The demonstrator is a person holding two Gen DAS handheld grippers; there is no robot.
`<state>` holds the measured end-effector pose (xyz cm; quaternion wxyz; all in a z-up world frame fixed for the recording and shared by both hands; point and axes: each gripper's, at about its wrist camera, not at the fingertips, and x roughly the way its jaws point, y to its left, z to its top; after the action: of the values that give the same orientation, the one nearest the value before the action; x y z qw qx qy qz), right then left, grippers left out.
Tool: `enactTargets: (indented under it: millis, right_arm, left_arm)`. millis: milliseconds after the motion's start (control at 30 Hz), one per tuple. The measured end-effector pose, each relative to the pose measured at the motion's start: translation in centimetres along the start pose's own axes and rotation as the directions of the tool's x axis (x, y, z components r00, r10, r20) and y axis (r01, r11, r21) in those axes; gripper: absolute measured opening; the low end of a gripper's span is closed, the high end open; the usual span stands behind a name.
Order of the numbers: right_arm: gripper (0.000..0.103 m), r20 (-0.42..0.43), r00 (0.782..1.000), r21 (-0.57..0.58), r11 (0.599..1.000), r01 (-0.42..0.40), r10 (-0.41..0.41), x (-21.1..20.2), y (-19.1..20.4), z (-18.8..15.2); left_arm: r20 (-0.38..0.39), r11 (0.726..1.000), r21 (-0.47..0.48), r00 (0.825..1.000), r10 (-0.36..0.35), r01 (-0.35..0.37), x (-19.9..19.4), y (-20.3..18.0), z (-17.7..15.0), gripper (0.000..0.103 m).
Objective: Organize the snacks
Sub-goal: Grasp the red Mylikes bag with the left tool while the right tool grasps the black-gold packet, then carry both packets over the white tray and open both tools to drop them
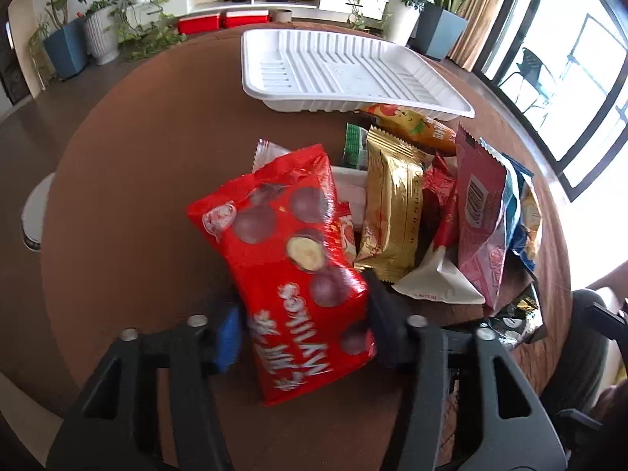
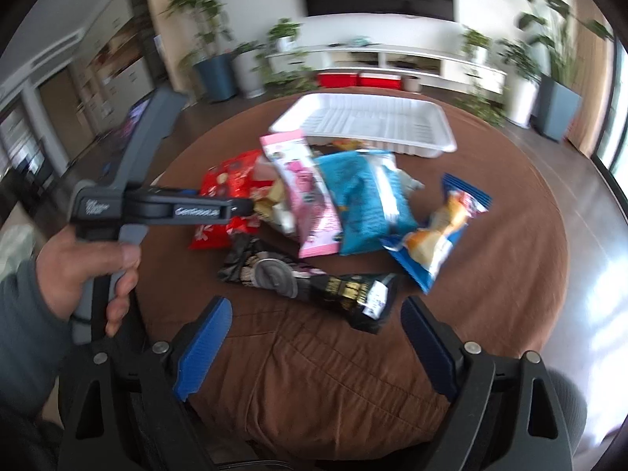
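Left hand-held gripper (image 1: 302, 333) has its jaws closed in on the red chocolate-ball bag (image 1: 292, 267), pads pressing both sides, the bag lying at the nine o'clock edge of the snack pile on the brown-covered desk (image 1: 137, 196). Right hand-held gripper (image 2: 316, 347) hangs wide open, nothing between its pads, the black packet (image 2: 314, 280) just ahead at twelve o'clock. The white tray (image 1: 353, 74) sits beyond the pile, empty.
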<state>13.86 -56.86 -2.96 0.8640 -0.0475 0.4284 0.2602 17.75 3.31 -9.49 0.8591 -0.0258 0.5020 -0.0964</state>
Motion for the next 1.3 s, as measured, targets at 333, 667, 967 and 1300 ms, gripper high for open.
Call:
enactTargets:
  millis: [333,667,967,1300]
  right_arm:
    - [0.075,-0.201,0.975,-0.382,0.91,-0.164,0.091,3.9,1.5,4.0]
    - [0.061,-0.369,0.926,-0.497,0.826,-0.266,0.076,8.5,2.6,5.1]
    - [0.04,-0.456,0.888,-0.499,0.812,-0.303,0.051,12.3,3.8,6.1]
    - [0.023,-0.482,0.868,-0.38,0.864,-0.33,0.119,13.3,2.5,7.2]
  left_arm:
    - [0.03,0.999,0.017,0.999,-0.044,0.044,-2.0,1.9,-1.4,0.037]
    - [0.041,0.996,0.061,0.996,-0.074,0.072,-4.3,2.0,-4.1,0.037]
    - [0.038,0.993,0.086,0.995,-0.087,0.083,-4.4,1.5,-5.3,0.037]
    - [0.027,0.99,0.094,0.994,-0.109,0.106,-4.2,1.2,-5.5,0.037]
